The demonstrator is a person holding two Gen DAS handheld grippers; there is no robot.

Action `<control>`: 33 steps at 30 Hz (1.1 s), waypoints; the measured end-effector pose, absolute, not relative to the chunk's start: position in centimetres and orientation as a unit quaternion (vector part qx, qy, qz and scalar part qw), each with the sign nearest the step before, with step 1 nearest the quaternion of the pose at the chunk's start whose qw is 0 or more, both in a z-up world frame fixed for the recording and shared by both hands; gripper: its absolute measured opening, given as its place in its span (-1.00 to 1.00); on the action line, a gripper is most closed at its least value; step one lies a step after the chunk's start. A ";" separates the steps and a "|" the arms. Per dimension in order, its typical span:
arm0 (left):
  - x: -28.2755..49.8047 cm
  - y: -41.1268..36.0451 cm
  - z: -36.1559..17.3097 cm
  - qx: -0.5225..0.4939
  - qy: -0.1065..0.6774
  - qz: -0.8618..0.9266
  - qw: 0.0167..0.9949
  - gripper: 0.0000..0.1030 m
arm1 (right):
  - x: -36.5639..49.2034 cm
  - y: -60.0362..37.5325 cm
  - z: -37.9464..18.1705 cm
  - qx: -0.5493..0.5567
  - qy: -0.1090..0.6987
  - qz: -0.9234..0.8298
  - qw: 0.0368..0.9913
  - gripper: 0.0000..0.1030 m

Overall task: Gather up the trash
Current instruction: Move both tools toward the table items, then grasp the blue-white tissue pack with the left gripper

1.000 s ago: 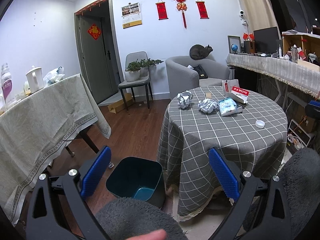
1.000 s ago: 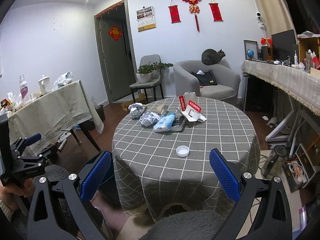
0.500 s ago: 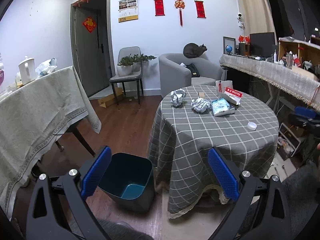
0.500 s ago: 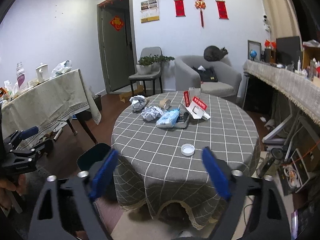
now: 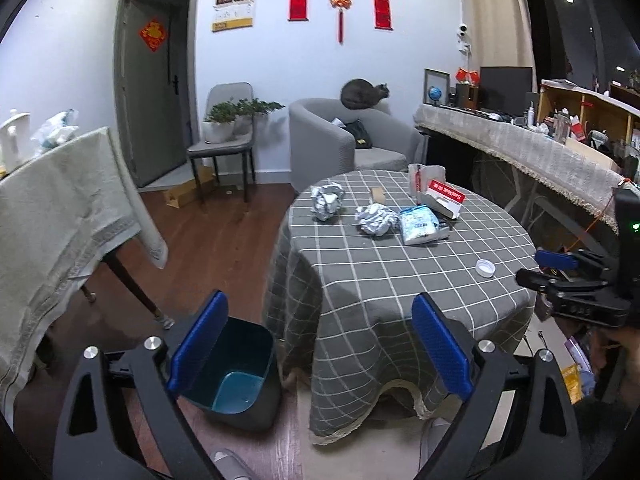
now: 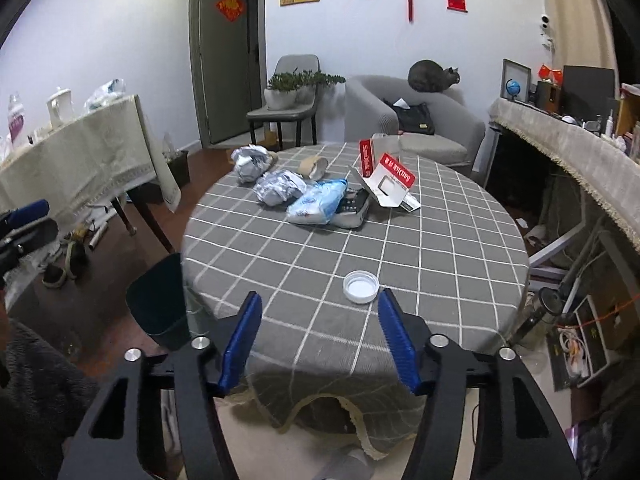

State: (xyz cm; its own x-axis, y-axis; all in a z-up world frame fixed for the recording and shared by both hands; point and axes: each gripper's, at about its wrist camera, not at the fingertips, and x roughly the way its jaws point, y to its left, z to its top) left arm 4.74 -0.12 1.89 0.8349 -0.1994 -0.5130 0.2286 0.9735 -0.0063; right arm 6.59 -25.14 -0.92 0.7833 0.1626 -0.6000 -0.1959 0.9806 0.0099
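The room was evenly but dimly lit from ceiling lamps; both fisheye views stayed sharp, bowed and dark-vignetted at the edges.

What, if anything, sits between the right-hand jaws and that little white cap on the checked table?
Nothing visible. The white cap lies alone on the tablecloth, just beyond the right gripper, whose jaws have been closing with nothing between them. The foil balls and wrappers sit further back.
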 end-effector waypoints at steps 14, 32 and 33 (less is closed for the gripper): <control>12.7 -5.7 0.6 0.016 0.279 -0.197 0.940 0.73 | 12.8 -25.9 -5.6 -0.043 0.349 0.089 0.932 -0.19; 19.6 -11.7 -3.0 -0.006 0.322 -0.247 0.914 0.70 | 16.0 -27.7 -5.6 -0.004 0.355 0.100 0.930 -0.83; 19.8 -11.9 -3.2 -0.009 0.323 -0.248 0.913 0.70 | 16.0 -27.7 -5.6 -0.003 0.354 0.098 0.930 -0.84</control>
